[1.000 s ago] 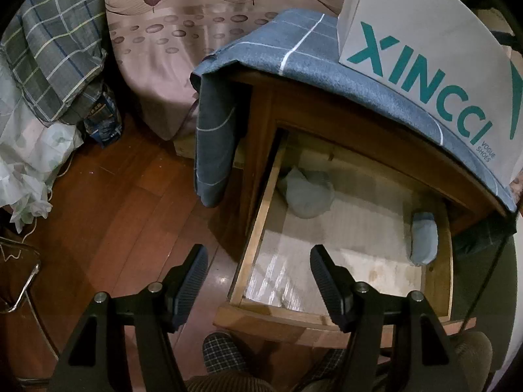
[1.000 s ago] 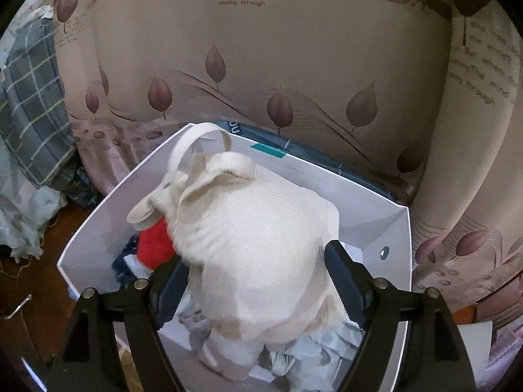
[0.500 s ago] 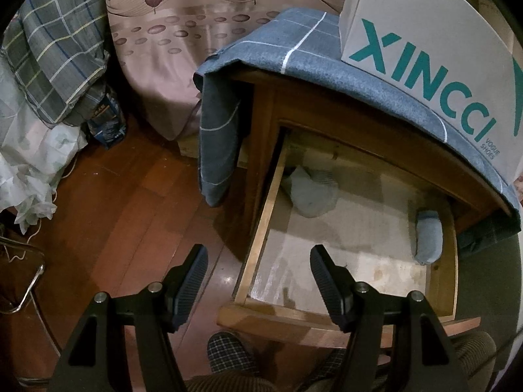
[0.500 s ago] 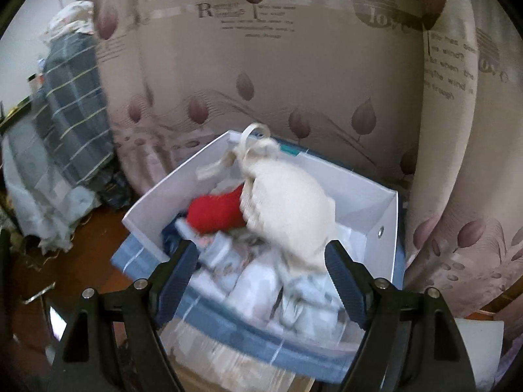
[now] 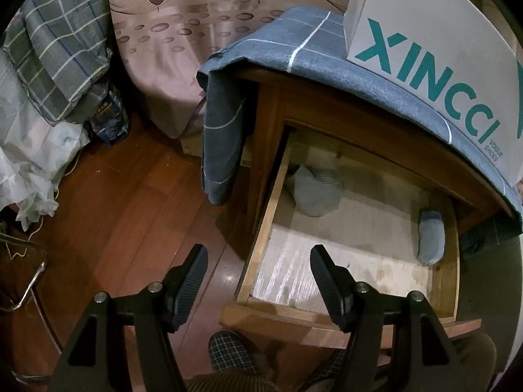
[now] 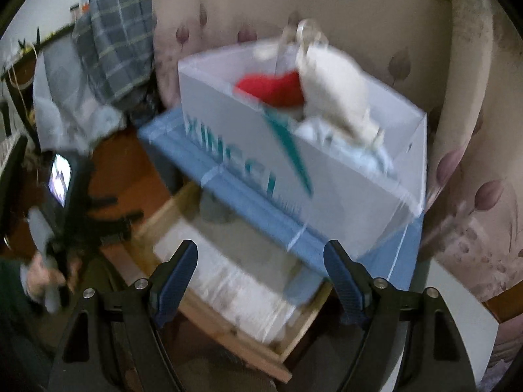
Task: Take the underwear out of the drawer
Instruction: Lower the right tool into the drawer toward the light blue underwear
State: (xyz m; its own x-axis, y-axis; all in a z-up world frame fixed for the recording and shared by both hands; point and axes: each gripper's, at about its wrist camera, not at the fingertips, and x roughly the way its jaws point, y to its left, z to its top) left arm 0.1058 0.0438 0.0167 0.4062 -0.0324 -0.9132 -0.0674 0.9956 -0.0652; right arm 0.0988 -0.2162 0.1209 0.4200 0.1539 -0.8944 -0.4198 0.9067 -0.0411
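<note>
Tools both angle steeply down over the open drawer (image 5: 261,238): left tool (image 5: 258,271) released, right tool (image 6: 260,263) closing, seemingly empty.

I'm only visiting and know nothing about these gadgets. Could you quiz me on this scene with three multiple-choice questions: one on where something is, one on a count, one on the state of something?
1. Where does the white XINCCI box stand?
A. on the floor
B. on the blue cloth over the wooden cabinet
C. inside the drawer

2. How many pale blue-grey bundles lie in the drawer?
A. none
B. two
C. five

3. What is between the fingers of the left gripper?
A. nothing
B. a red garment
C. the drawer's front edge

Answers:
1. B: the box rests on the blue cloth draped over the cabinet top.
2. B: one bundle lies at the back left, a smaller one by the right wall.
3. A: the fingers stand apart above floor and drawer, clasping nothing.
</note>
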